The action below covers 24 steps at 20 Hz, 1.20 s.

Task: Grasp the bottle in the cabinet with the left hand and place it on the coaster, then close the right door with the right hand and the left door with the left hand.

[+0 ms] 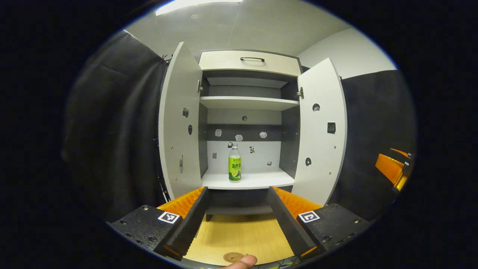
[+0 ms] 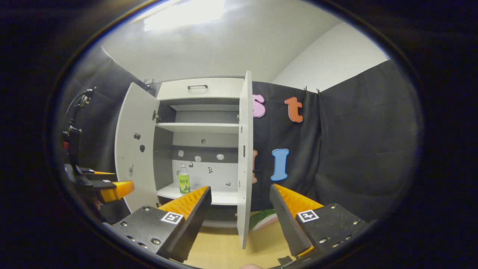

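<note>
Left tool point(image 1: 237, 216) points level ahead, fingers spread wide, nothing between them; right tool point(image 2: 241, 213) likewise gapes empty, fingertip point(image 1: 242, 261) below

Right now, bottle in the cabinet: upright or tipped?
Upright. The bottle stands cap-up on the cabinet's lower shelf between both open doors, untouched by either gripper.

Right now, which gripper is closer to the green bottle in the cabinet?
Probably the left. The left gripper points straight at the bottle, open, with the bottle centred between its fingers. The right gripper sits off to the side, aimed at the right door's edge.
</note>
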{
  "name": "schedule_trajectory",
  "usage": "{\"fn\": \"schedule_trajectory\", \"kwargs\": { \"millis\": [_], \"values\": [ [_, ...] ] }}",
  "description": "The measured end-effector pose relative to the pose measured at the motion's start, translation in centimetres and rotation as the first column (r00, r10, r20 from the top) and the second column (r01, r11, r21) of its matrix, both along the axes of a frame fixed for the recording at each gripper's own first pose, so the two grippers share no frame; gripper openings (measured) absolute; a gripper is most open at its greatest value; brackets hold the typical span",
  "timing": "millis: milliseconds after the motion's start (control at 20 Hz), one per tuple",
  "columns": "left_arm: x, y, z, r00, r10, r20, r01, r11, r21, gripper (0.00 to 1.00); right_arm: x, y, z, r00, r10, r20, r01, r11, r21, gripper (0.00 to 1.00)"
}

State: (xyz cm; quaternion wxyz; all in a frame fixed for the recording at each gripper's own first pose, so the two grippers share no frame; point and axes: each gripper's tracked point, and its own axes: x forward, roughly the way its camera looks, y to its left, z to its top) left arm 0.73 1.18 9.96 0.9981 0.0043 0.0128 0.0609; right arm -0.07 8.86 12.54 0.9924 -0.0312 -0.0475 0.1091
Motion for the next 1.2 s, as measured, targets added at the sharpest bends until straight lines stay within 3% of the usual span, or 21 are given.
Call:
{"fn": "schedule_trajectory", "kwargs": {
  "millis": [550, 800, 1200],
  "values": [
    [6.7, -0.1, 0.5, 0.998, -0.053, 0.025, 0.054, 0.998, -0.024, 0.99, 3.5, -0.1, -0.2, 0.999, -0.05, 0.01, 0.05, 0.999, -0.008, 0.95],
    [13.4, 1.4, 0.3, 0.997, -0.071, 0.024, 0.071, 0.997, 0.007, 0.99, 6.1, 0.7, -0.3, 0.996, -0.086, 0.009, 0.086, 0.996, 0.008, 0.95],
    [25.6, 2.7, -2.4, 0.995, -0.096, -0.006, 0.095, 0.993, -0.072, 1.0, 10.3, 0.6, -1.7, 0.985, -0.175, 0.01, 0.175, 0.984, -0.039, 0.95]
  ]
}}
